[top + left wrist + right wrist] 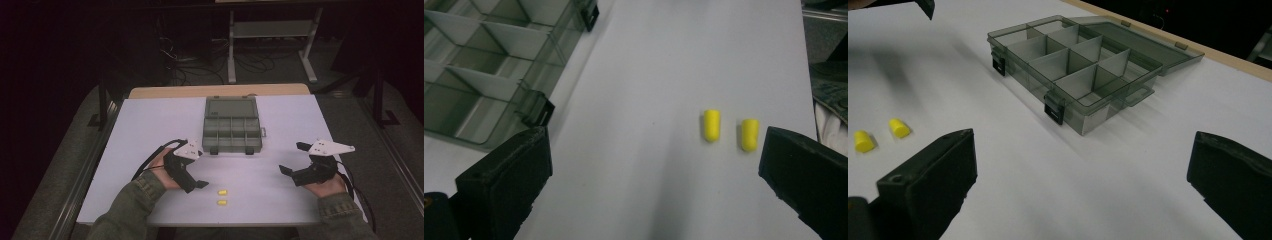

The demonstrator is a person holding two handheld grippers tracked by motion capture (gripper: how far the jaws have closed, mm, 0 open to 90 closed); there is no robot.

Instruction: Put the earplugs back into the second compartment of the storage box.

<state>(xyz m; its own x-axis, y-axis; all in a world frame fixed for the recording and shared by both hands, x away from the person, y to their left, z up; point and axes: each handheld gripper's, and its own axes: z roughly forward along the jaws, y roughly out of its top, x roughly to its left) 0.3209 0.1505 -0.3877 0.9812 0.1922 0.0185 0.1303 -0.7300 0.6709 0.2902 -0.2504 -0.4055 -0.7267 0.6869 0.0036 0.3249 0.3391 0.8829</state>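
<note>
Hovering left gripper [200, 184], jaws wide, empty | right gripper [290, 159] wide too | risk: earplugs [222, 192] rolling if nudged

Dim room, light falls mostly on the white table [150, 125]. Wooden strip [220, 91] runs along the table's far edge. Grey carpet floor [65, 150] on both sides. Behind the far edge: a white metal frame stand [272, 30] with tangled cables [195, 62] on the floor. Back of the room is black.
</note>
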